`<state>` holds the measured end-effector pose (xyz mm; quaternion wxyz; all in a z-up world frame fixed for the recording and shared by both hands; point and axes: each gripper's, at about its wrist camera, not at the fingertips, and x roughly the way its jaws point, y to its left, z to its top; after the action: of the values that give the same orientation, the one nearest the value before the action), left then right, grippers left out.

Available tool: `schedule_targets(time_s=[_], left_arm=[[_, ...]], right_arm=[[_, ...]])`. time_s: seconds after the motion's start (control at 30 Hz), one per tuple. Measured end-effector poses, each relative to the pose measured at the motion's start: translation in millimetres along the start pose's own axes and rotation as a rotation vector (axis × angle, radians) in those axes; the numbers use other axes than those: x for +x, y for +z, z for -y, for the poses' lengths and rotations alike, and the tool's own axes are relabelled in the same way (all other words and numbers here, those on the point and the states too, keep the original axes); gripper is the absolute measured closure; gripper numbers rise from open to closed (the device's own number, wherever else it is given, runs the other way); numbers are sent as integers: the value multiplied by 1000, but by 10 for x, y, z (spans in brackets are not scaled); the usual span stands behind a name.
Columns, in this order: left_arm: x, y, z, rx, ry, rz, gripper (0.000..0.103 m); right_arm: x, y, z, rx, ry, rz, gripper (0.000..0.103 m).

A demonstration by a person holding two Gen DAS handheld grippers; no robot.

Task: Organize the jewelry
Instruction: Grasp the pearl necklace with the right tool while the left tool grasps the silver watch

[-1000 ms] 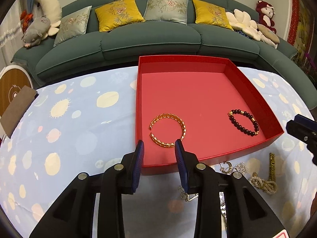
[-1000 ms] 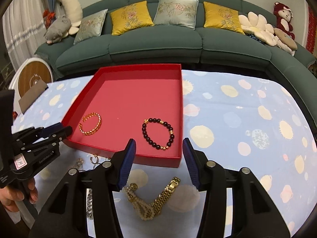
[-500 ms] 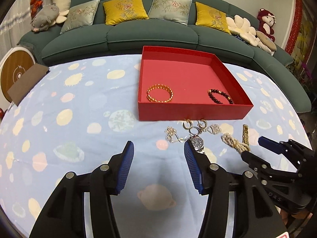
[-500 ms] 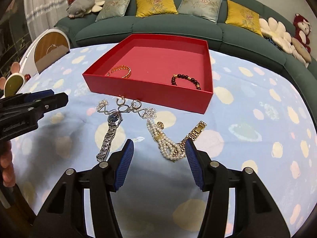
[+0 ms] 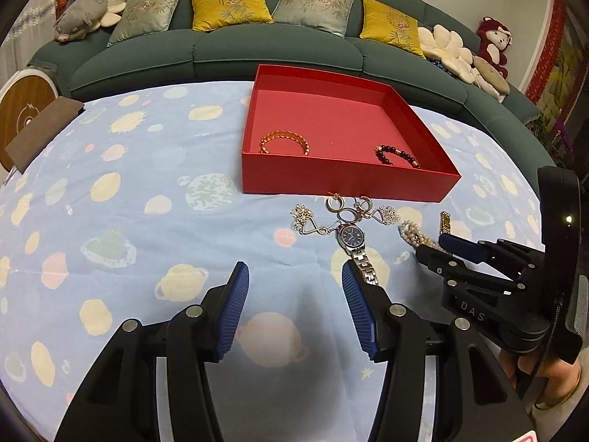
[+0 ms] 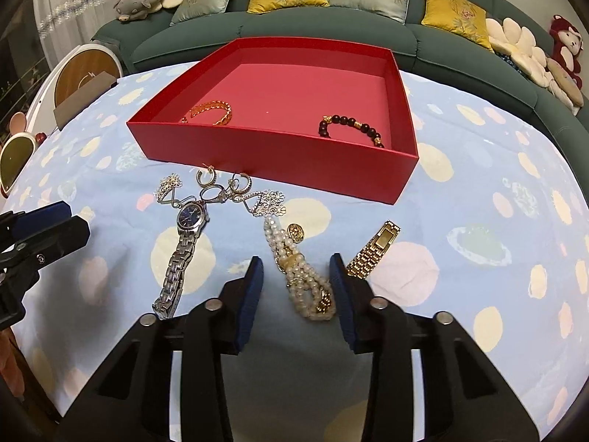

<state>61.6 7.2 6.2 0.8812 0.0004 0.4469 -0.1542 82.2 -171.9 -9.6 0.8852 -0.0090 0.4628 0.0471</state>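
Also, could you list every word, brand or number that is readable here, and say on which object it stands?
"DAS": on the black body of the right gripper, seen from the left wrist.
"G": single letter beside a finger pivot there.
Silver watch dial: too small to read.
Nothing else legible.

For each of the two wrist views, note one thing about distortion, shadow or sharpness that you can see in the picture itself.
Left wrist view: the fisheye bends the sofa into an arc and blackens the corners; the open left gripper casts a soft shadow on the tablecloth. Right wrist view: the red box looks skewed, its walls splaying outward; the pearl bracelet between the open right gripper's fingers stays sharp.
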Motion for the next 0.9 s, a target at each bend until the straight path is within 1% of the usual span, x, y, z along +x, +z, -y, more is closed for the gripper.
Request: schedule_targets(time_s=[0.03,0.13,0.23,0.37,0.43,0.5,0.6,0.63,0.7,0.8,0.83,0.87,0.9], left_arm=[[10,-3,21,5,-4,-2,51],[56,-3,93,13,-28,-18,51],[156,4,175,10,-62,-46,51],[368,33,306,-6,-89,-80,50],[462,59,375,0,-85,-81,50],[539,78,422,9,-74,-74,50],[656,75,469,18,-55,-81,51],[658,71,489,33,-41,-62,52],[678,59,539,70,1,-52,60],[681,26,555,103,34,-33,77],[675,21,551,111,33,-31,80],[666,13,548,118,32,-29,89],[660,8,543,121,26,-31,92]], right_arm=[[9,-5,2,2,4,-9,85],[-53,-11,15,16,21,1,87],[-288,20,56,46,55,55,87],[-671,63,249,119,54,145,87],[-798,75,368,152,48,177,87],[-843,69,474,179,45,187,87],[-786,34,568,203,41,166,87],[-762,22,582,207,38,158,87],[-733,6,605,214,39,147,87],[-728,-1,629,222,43,147,87],[-726,5,631,224,45,148,87],[-730,5,631,225,48,149,87],[-731,11,624,225,50,150,87]])
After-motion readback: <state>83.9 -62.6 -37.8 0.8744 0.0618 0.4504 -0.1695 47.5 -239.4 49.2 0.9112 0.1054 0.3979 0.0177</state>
